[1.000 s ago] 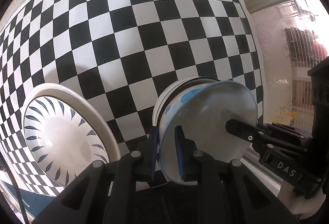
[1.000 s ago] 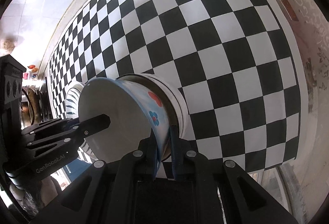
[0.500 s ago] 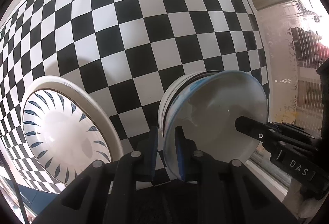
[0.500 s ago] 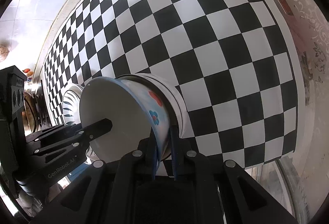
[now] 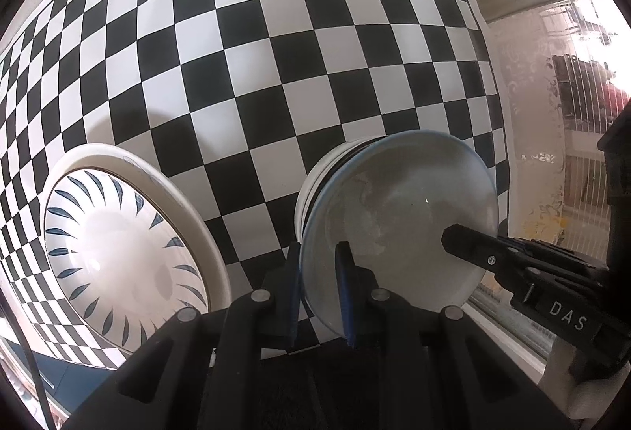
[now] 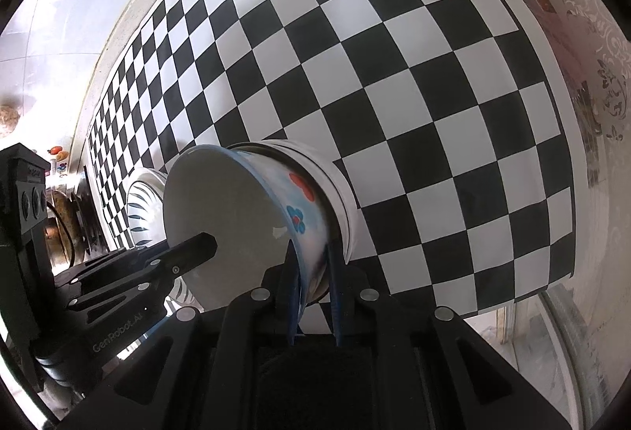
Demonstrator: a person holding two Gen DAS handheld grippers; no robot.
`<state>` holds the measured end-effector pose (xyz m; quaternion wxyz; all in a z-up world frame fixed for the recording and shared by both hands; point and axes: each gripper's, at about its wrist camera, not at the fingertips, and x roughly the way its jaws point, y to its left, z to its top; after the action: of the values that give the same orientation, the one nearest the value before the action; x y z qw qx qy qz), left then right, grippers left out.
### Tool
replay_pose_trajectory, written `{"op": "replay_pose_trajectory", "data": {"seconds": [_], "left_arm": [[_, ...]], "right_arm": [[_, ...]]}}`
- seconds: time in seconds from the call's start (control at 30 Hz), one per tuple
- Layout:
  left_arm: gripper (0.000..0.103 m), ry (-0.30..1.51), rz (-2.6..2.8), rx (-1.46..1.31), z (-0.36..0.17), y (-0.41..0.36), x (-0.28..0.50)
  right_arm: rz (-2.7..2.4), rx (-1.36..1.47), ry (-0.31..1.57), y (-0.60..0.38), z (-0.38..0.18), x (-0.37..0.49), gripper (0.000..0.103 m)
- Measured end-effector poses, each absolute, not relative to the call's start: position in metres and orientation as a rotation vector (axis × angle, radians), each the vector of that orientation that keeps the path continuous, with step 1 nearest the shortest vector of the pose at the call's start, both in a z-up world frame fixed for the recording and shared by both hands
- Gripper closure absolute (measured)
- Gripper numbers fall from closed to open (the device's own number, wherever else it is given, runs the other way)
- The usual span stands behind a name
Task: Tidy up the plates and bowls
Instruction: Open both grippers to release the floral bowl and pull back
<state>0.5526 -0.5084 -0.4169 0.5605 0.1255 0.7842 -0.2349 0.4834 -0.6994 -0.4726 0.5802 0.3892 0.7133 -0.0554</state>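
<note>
A floral bowl [image 6: 236,225], white inside with red and blue flowers outside, nests in a plain white bowl [image 6: 339,193] on the checkered cloth. My right gripper [image 6: 311,272] is shut on its near rim. My left gripper [image 5: 319,272] is shut on the opposite rim of the same bowl [image 5: 398,229]. Each gripper shows in the other's view: the right one [image 5: 524,272] and the left one [image 6: 150,268]. A white plate with blue leaf marks [image 5: 122,256] lies to the left; it also shows in the right wrist view [image 6: 140,201].
The black-and-white checkered cloth [image 5: 276,55] covers the table. Its right edge meets a patterned curtain and window [image 5: 572,95]. In the right wrist view, dark round items [image 6: 63,233] stand at the far left beyond the table.
The floral bowl has sunk deeper into the white bowl and sits more level. Both grippers stay on its rim and moved down with it.
</note>
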Motion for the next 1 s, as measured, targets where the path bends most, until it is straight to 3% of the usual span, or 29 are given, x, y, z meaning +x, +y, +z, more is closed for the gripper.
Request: {"op": "replay_pose_trajectory", "data": {"seconds": [0.43,0.47,0.57,0.77,0.87,0.93,1.0], "left_arm": [[0.088,1.811,-0.496,0.308,-0.408,-0.504,0.554],[0.088,1.803,-0.486,0.312,-0.406,-0.503,0.554],[0.084,1.778,-0.47,0.307,-0.4,-0.498,0.557],[0.078,1.726,-0.464,0.326,-0.388,-0.496,0.557],[0.065,1.665,-0.462,0.331,-0.378,-0.492,0.558],[0.04,1.625,-0.452,0.33,-0.37,-0.489,0.561],[0.021,1.583,-0.447,0.331,-0.359,-0.487,0.562]], "right_arm": [[-0.143,0.888,1.674,-0.696,-0.468,0.483,0.088],[-0.151,0.859,1.677,-0.695,-0.465,0.484,0.082],[-0.194,0.747,1.679,-0.691,-0.455,0.487,0.047],[-0.203,0.636,1.661,-0.684,-0.44,0.488,0.013],[-0.233,0.555,1.644,-0.683,-0.432,0.488,0.013],[-0.249,0.519,1.632,-0.682,-0.426,0.488,0.013],[-0.26,0.492,1.615,-0.68,-0.418,0.487,0.013]]}}
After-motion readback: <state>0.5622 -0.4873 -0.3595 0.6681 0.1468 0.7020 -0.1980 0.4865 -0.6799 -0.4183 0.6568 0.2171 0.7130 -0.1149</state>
